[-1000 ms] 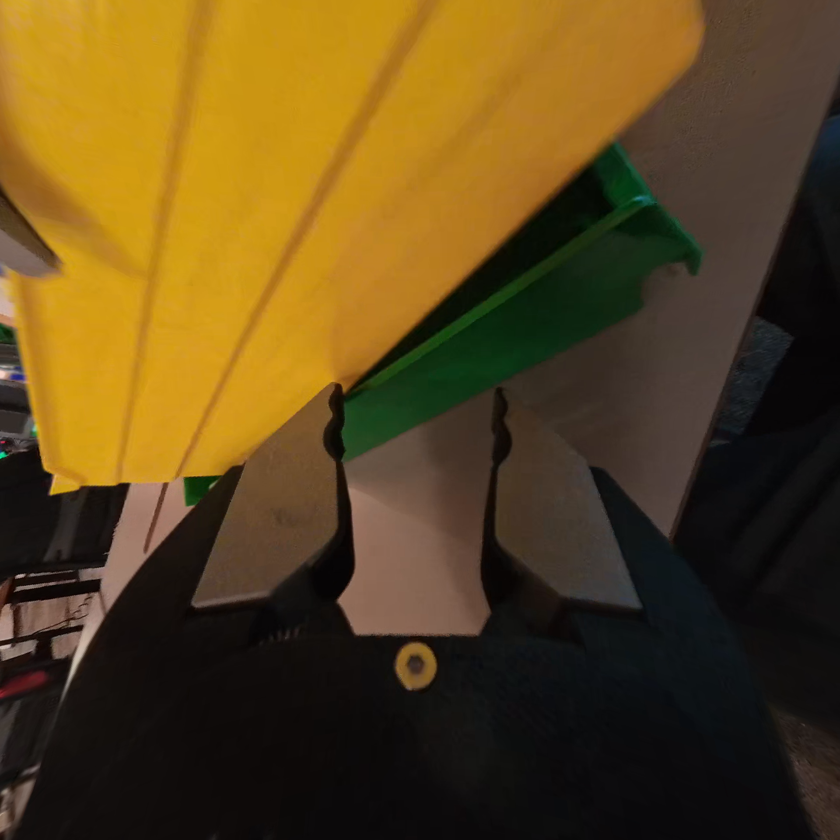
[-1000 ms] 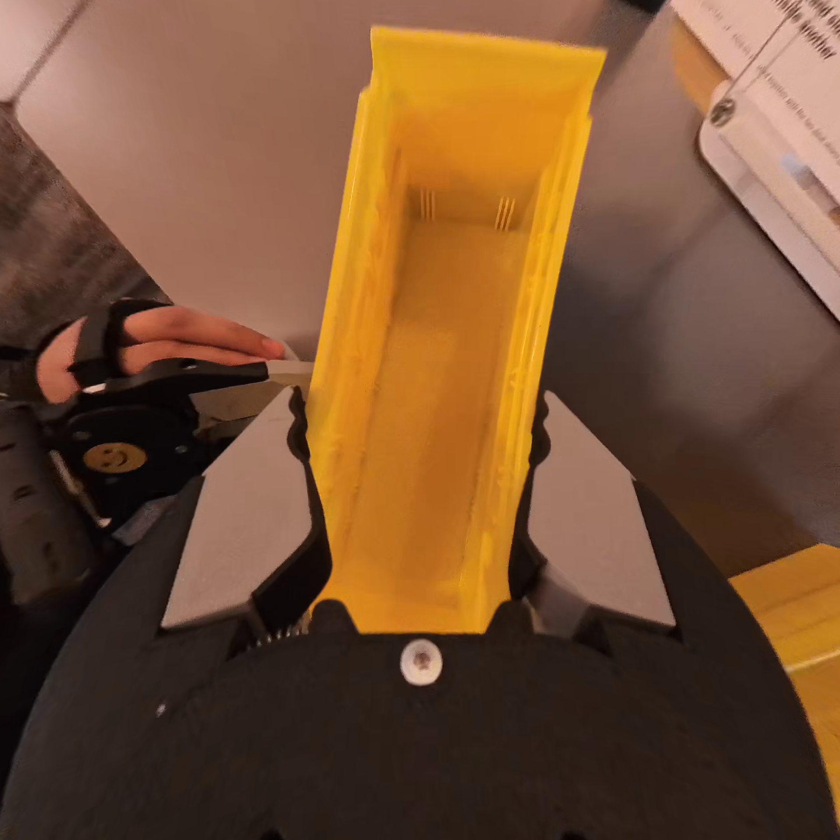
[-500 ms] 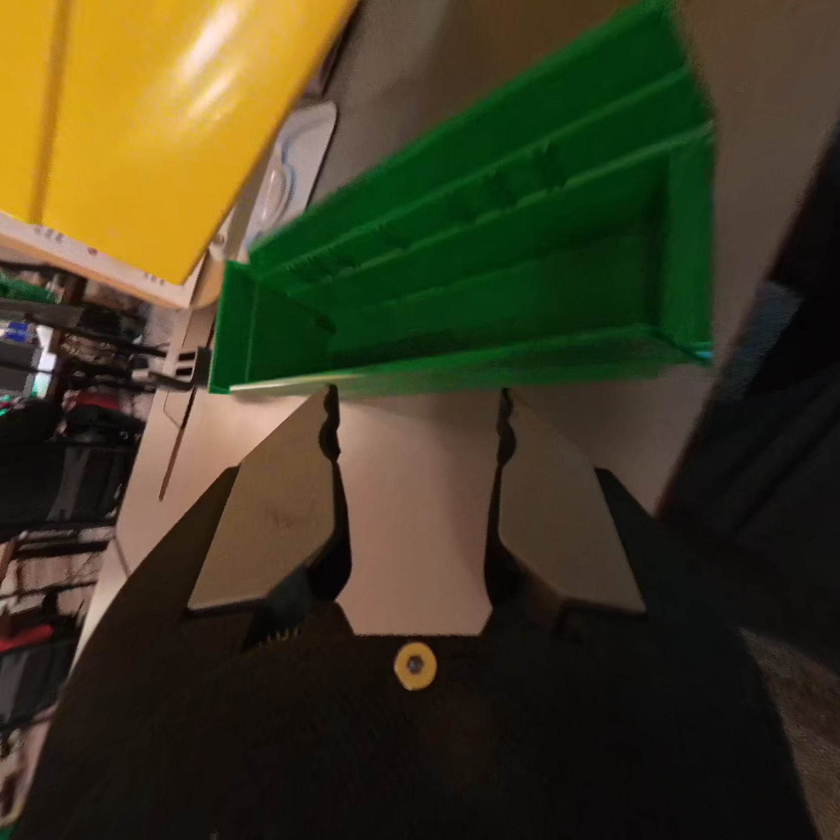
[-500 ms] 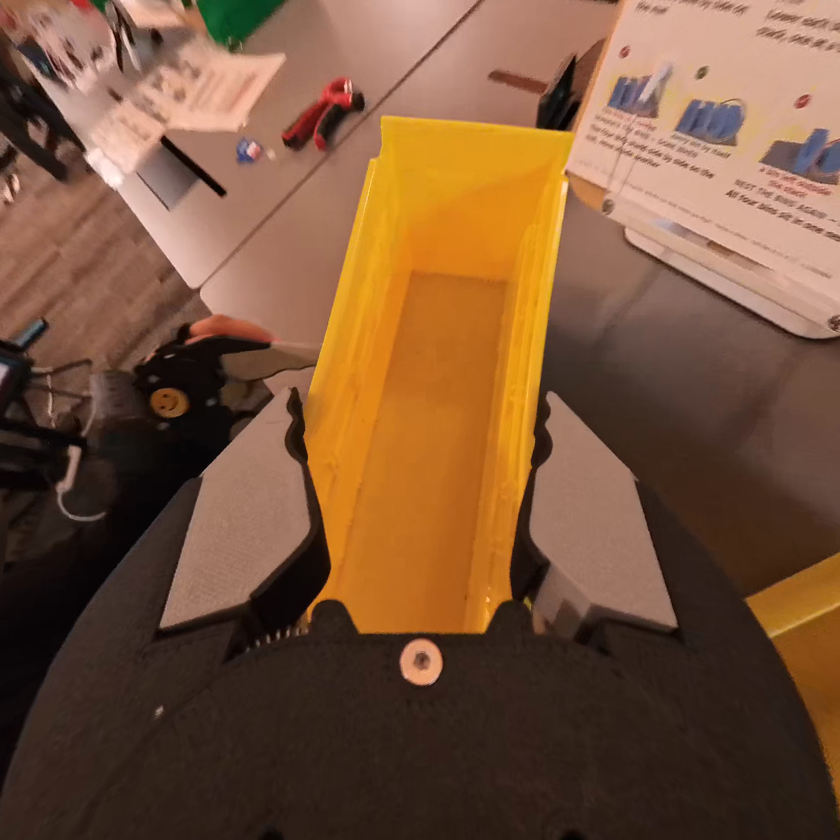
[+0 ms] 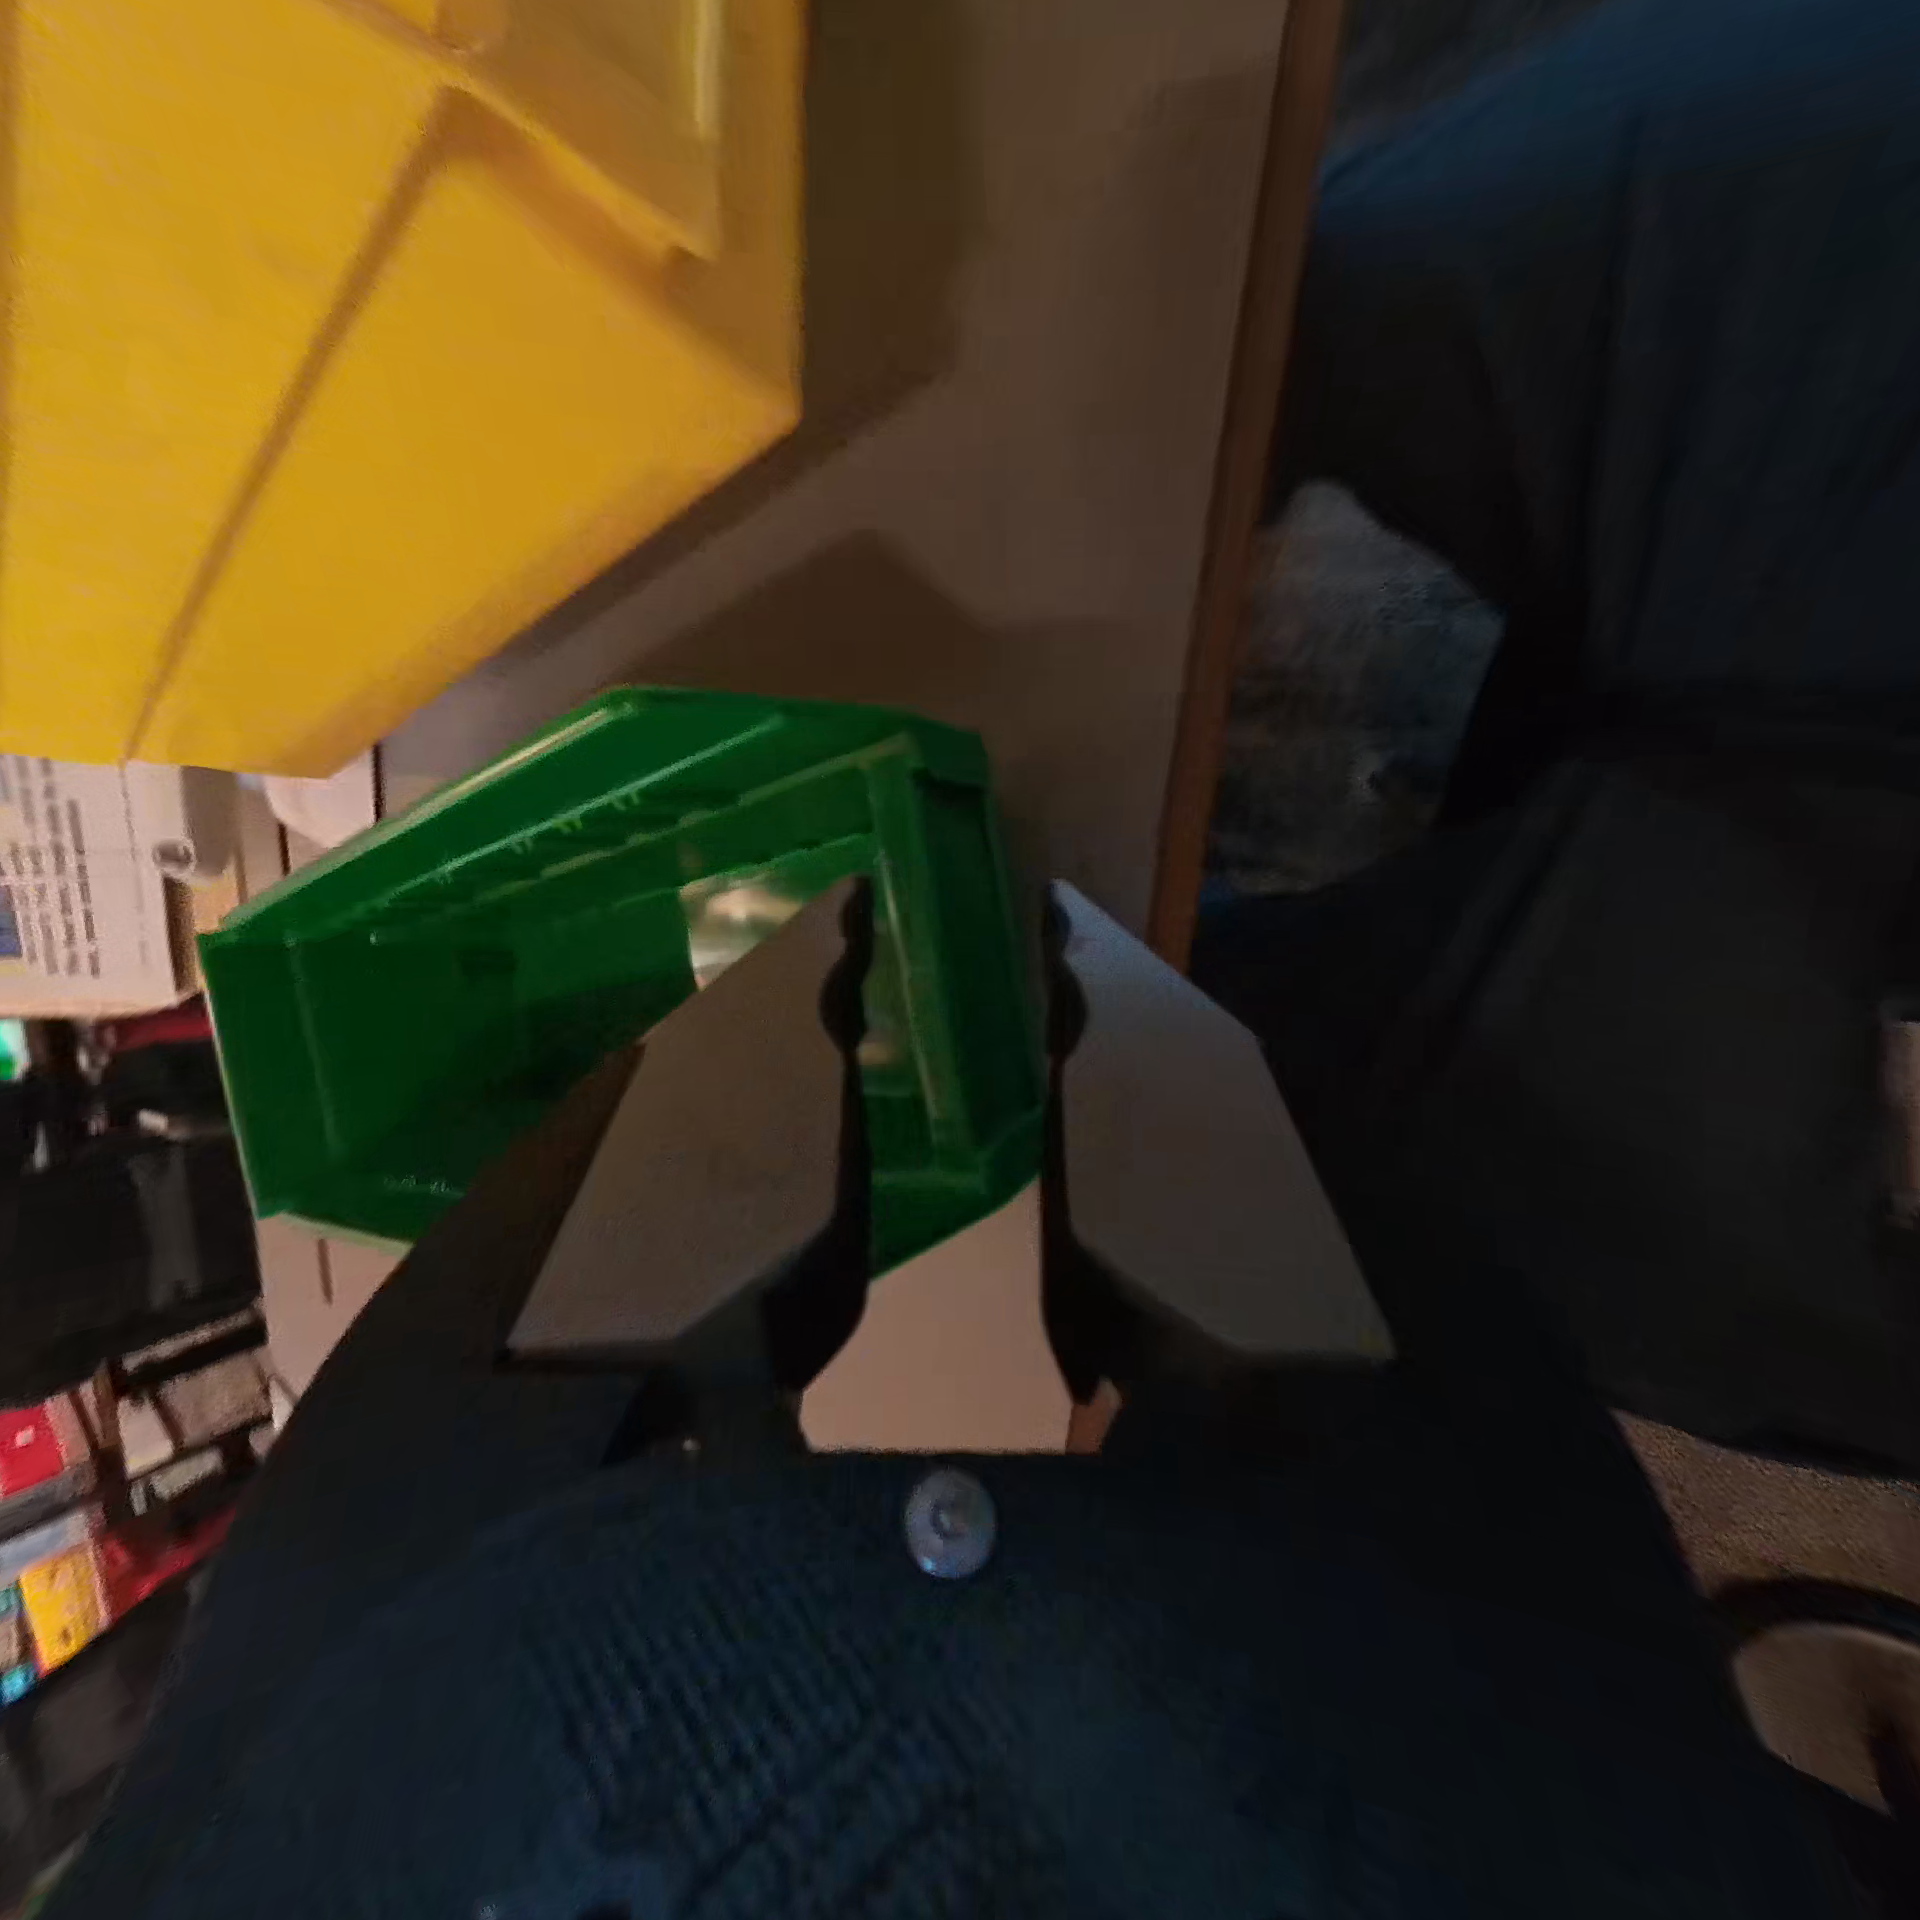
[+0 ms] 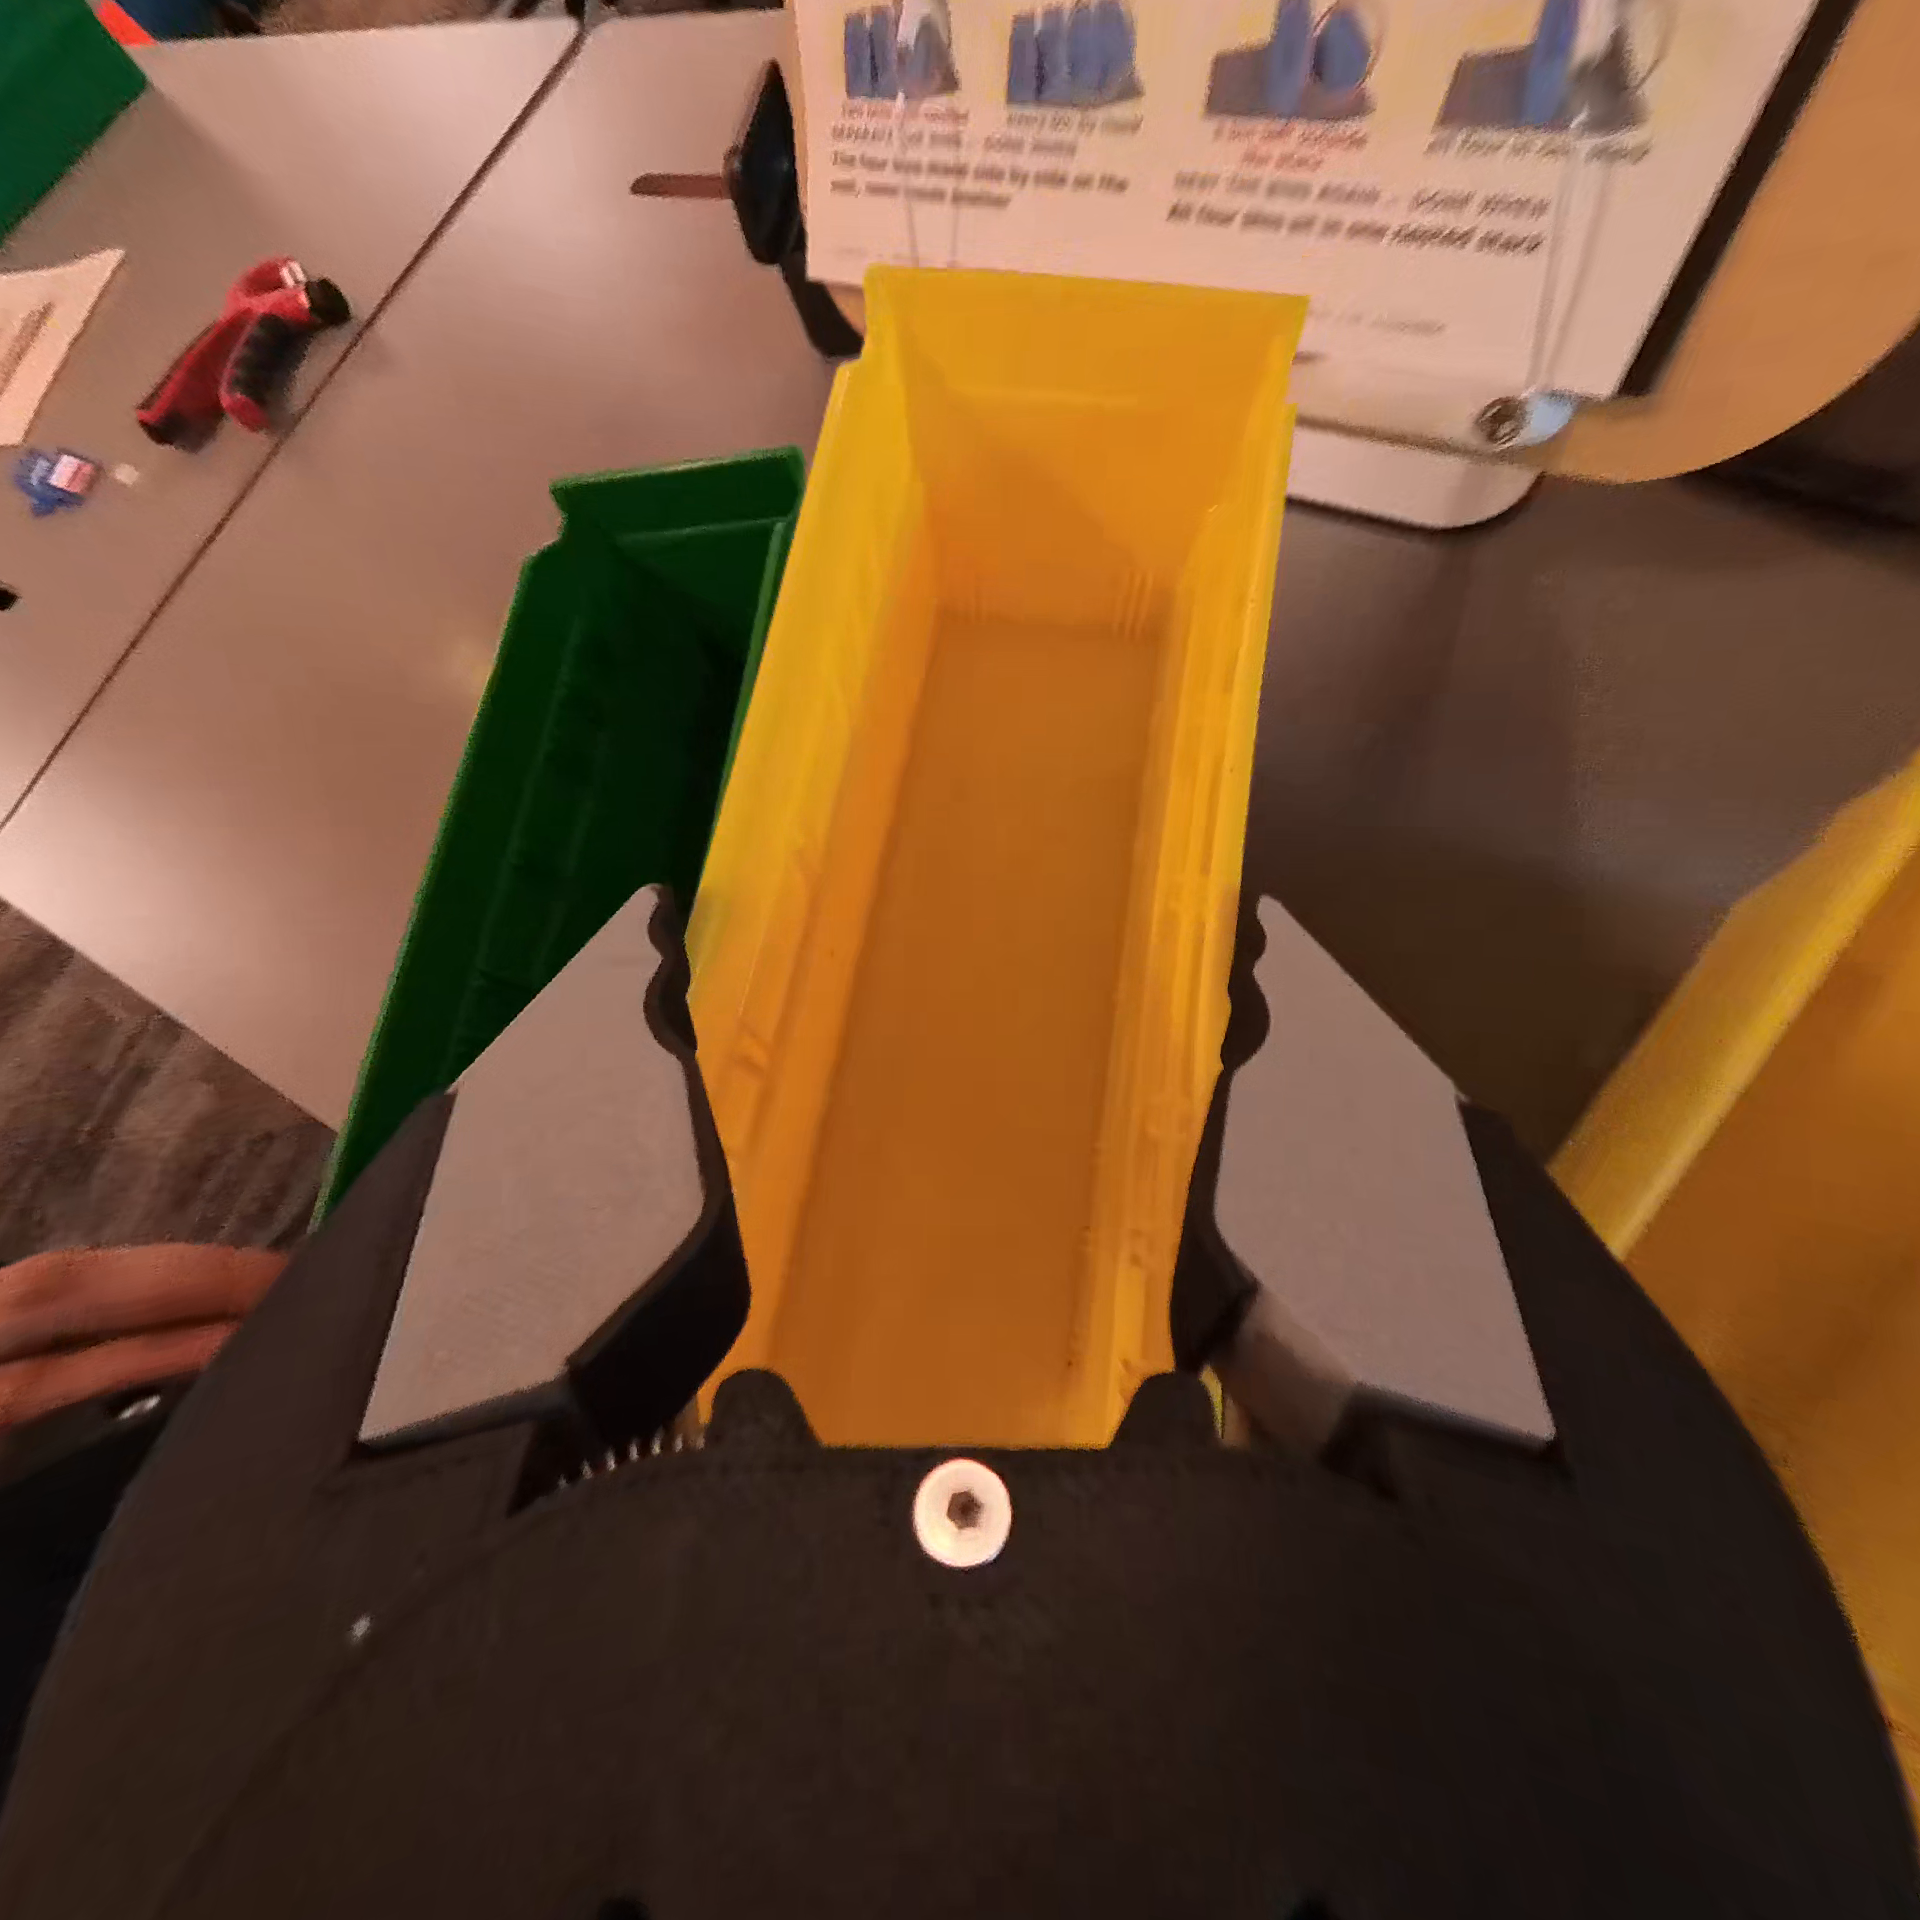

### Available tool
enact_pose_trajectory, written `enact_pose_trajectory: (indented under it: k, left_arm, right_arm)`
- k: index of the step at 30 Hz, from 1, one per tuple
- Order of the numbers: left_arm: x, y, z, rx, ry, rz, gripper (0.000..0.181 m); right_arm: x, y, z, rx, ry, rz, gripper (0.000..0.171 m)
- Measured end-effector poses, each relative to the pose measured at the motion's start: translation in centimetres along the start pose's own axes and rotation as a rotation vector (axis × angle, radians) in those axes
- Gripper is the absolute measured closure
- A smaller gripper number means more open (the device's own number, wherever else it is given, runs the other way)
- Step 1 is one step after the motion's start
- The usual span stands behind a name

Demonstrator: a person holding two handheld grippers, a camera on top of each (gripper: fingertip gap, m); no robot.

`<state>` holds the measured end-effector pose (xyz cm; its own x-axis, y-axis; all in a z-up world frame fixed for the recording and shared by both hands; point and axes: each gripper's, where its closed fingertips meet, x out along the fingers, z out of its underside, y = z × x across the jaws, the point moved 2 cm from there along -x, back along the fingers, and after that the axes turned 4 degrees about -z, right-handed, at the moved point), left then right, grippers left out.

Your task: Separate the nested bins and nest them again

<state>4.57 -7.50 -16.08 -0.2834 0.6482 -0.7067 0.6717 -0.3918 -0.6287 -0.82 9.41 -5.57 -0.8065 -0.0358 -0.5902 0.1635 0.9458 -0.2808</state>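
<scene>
Above worktop point(image 6: 312, 727): right gripper point(image 6: 961, 987) clamped on yellow bin point(image 6: 987, 831), lifted. Left gripper point(image 5: 951, 997) agape, straddling green bin point(image 5: 468, 997) end wall. Risk: yellow clips green, shoving it off edge.

Matt ridged plastic yellow bin point(image 6: 997, 935)

The right gripper point(image 6: 961, 966) squeezes a long yellow bin point(image 6: 997, 883) between its two grey fingers point(image 6: 540, 1174), one on each side wall. The bin points to 12 o'clock and is empty inside. A green bin point(image 6: 582, 769) sits just beside it at 10 o'clock, on the grey table point(image 6: 312, 644). A white sign with pictures point(image 6: 1195, 156) stands at 12 o'clock. A red and black tool point(image 6: 244, 358) lies far off at 10 o'clock. More yellow point(image 6: 1787, 1091) shows at 3 o'clock
</scene>
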Motion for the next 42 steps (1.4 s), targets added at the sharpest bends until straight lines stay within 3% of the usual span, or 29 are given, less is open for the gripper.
enact_pose_trajectory:
  k: [2, 5, 6, 9, 11, 14, 17, 19, 21, 23, 25, 28, 34, 36, 40, 42]
  left_arm:
    - [0.8, -0.6, 1.0, -0.04, -0.037, -0.002, 0.148]
    - [0.9, -1.4, 3.2, -0.096, -0.092, 0.018, 0.145]
    - [0.8, -1.4, 3.9, -0.109, -0.098, 0.036, 0.148]
    - [0.3, -1.5, 6.5, -0.123, -0.137, 0.097, 0.164]
    - [-0.1, -2.0, 8.1, -0.173, -0.171, 0.121, 0.164]
    - [-0.5, -2.4, 9.6, -0.219, -0.169, 0.16, 0.164]
    - [-0.7, -2.7, 10.8, -0.233, -0.165, 0.167, 0.164]
    - [-0.7, -2.7, 11.1, -0.248, -0.173, 0.167, 0.163]
    - [-0.6, -2.7, 10.8, -0.236, -0.177, 0.148, 0.163]
    - [-0.4, -2.7, 10.2, -0.214, -0.185, 0.128, 0.163]
    - [0.1, -2.8, 9.4, -0.204, -0.176, 0.108, 0.163]
    - [0.5, -2.9, 8.6, -0.213, -0.17, 0.095, 0.164]
    - [0.6, -2.9, 8.5, -0.242, -0.153, 0.09, 0.164]
    - [0.6, -2.9, 8.5, -0.255, -0.143, 0.089, 0.164]
    - [0.5, -2.9, 8.7, -0.273, -0.139, 0.098, 0.164]
    - [0.5, -2.9, 8.7, -0.285, -0.138, 0.106, 0.163]
  right_arm:
    - [1.3, -0.7, 1.0, 0.007, -0.009, -0.017, 0.068]
    - [2.7, -1.2, 2.5, -0.015, -0.019, 0.003, 0.075]
    - [2.8, -0.9, 2.7, -0.02, 0.005, 0.035, 0.099]
    - [2.0, -1.7, 2.4, -0.103, 0.138, 0.013, 0.141]
    - [1.3, -2.9, 2.9, -0.129, 0.16, -0.063, 0.108]
    - [0.2, -5.2, 5.3, -0.185, 0.052, -0.215, 0.102]
    - [-1.8, -6.2, 10.4, -0.278, -0.165, -0.294, 0.073]
    - [-3.9, -6.3, 15.1, -0.374, -0.33, -0.324, 0.08]
    - [-5.0, -5.2, 17.5, -0.472, -0.334, -0.248, 0.079]
    - [-5.9, -3.7, 17.5, -0.513, -0.372, -0.124, 0.079]
    - [-6.6, -3.6, 16.1, -0.566, -0.303, -0.072, 0.078]
    - [-6.5, -4.9, 14.6, -0.644, -0.164, -0.152, 0.078]
    - [-3.0, -3.3, 17.0, -0.589, -0.292, -0.213, 0.081]
    - [-2.0, -4.0, 18.0, -0.592, -0.332, -0.255, 0.096]
    - [-0.6, -4.7, 18.0, -0.643, -0.305, -0.152, 0.141]
    - [-0.3, -7.0, 18.3, -0.589, -0.295, -0.234, 0.148]
